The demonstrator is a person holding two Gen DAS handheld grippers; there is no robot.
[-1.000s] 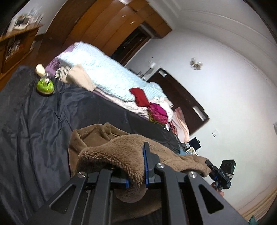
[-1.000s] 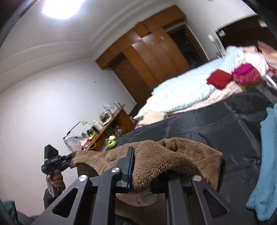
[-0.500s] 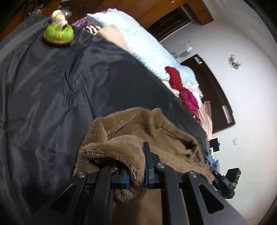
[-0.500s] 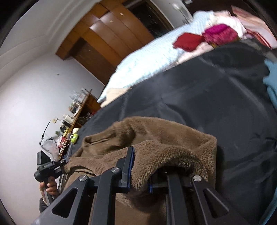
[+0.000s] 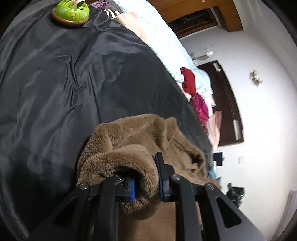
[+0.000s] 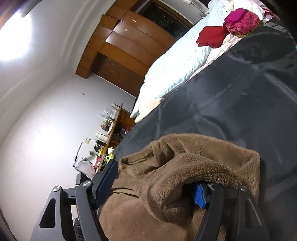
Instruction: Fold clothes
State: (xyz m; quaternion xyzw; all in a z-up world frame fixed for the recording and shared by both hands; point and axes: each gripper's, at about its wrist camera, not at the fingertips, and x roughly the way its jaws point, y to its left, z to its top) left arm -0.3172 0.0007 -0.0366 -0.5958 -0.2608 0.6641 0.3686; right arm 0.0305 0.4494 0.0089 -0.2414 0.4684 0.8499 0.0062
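Brown fleece garment (image 5: 148, 140) is down on the dark bedcover (image 5: 55, 83), just ahead of both tongs. My right gripper (image 6: 154, 187) is opening wide, its pads clear of the fleece; my left gripper (image 5: 145, 183) is only starting to part, fold between the pads. I should let both hems drop free before backing out, so nothing drags the fold.

Dark sheet (image 5: 78, 89) lies bare ahead of and left of the brown fleece garment (image 5: 144, 140): open passage there. Green toy (image 5: 71, 11) stands at the far left corner. Pale blue quilt (image 6: 178, 61), red cloth (image 6: 211, 37) and magenta cloth (image 6: 241, 20) block the far edge.
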